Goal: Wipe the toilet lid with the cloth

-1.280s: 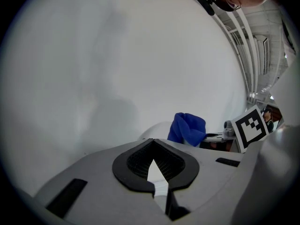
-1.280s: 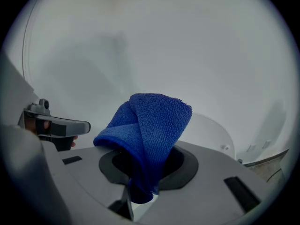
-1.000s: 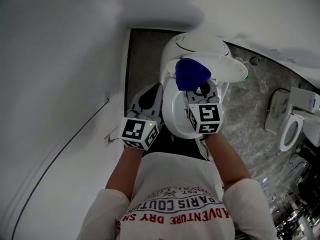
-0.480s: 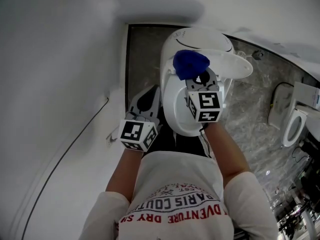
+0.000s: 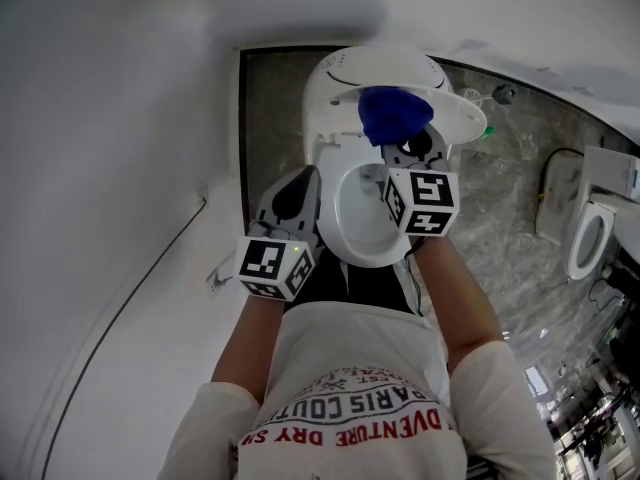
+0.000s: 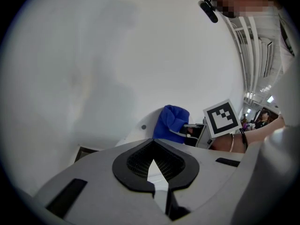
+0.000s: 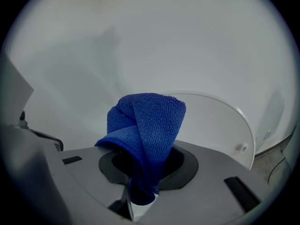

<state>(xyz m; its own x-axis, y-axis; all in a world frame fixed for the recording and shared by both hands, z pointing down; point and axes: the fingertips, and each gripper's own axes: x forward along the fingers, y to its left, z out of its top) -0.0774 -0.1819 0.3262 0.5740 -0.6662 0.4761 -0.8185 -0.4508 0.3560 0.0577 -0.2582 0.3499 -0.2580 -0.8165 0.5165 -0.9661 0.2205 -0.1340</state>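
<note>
Our right claw [image 7: 140, 191] pinches the blue cloth [image 7: 145, 125] tight and holds it up against the raised white toilet lid [image 7: 213, 125]. Our left claw [image 6: 154, 172] is closed with nothing in it, just beside the toilet bowl [image 5: 360, 218].

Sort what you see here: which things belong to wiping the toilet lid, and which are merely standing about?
In the job:
blue cloth, clamped in the right gripper
toilet lid, raised

Standing about:
left gripper, shut and empty
second toilet at the right
cable along the white wall
</note>
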